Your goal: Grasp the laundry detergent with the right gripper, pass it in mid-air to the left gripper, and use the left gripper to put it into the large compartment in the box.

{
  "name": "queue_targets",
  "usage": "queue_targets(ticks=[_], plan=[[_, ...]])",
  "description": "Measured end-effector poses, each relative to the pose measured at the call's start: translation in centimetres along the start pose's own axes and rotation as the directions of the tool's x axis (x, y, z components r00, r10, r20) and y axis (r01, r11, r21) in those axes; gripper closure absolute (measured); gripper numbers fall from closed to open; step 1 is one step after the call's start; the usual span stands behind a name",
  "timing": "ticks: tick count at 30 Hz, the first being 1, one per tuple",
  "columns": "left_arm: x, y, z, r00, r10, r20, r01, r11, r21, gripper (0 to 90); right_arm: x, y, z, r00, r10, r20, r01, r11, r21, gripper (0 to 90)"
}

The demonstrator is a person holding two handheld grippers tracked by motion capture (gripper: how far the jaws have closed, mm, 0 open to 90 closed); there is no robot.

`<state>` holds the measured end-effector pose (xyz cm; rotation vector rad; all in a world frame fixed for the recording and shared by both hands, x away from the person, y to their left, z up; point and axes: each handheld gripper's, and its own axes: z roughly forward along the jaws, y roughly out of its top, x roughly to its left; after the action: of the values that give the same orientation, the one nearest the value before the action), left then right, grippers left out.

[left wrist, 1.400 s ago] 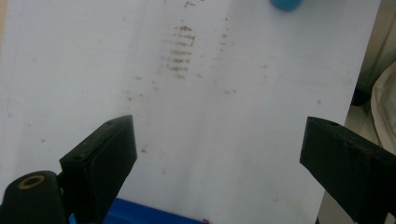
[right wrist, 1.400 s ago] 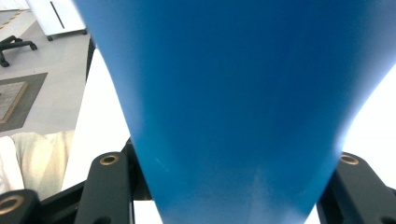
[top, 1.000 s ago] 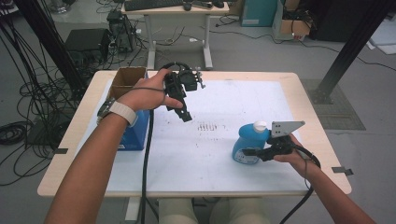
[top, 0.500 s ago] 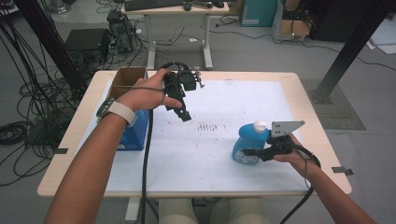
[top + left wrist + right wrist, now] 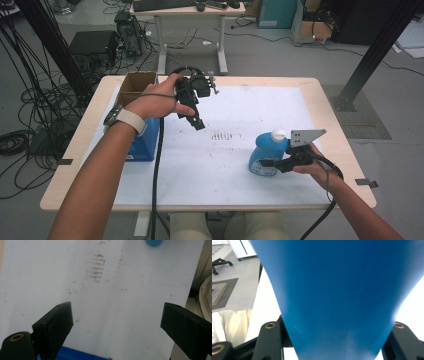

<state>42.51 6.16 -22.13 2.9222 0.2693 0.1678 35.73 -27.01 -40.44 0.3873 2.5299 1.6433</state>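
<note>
Left of centre frame a blue box [image 5: 145,142] sits under my left wrist, my left claw [image 5: 196,122] hangs wide open and empty, while my right claw [image 5: 264,163] clamps the blue bottle [image 5: 267,150] lower right.

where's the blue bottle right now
In the high view the blue bottle stands on the white table near its front right, between the right gripper's jaws.
</note>
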Motion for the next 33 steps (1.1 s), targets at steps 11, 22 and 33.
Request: queue_targets(ticks=[11, 22, 33], plan=[[0.0, -0.06, -0.03, 1.0, 0.0, -0.003, 0.0, 1.0, -0.001, 11.1, -0.1, 0.01, 0.0, 0.9999, -0.007, -0.009, 0.007, 1.0, 0.004, 42.6], [0.05, -0.09, -0.01, 1.0, 0.0, -0.001, 0.0, 1.0, -0.004, 11.1, -0.1, 0.01, 0.0, 0.9999, -0.007, -0.01, 0.007, 1.0, 0.004, 42.5], [0.04, -0.14, 0.0, 1.0, -0.004, 0.0, 0.004, 1.0, -0.005, 11.1, -0.11, 0.01, 0.0, 0.9999, -0.005, -0.011, 0.005, 1.0, 0.004, 42.5]])
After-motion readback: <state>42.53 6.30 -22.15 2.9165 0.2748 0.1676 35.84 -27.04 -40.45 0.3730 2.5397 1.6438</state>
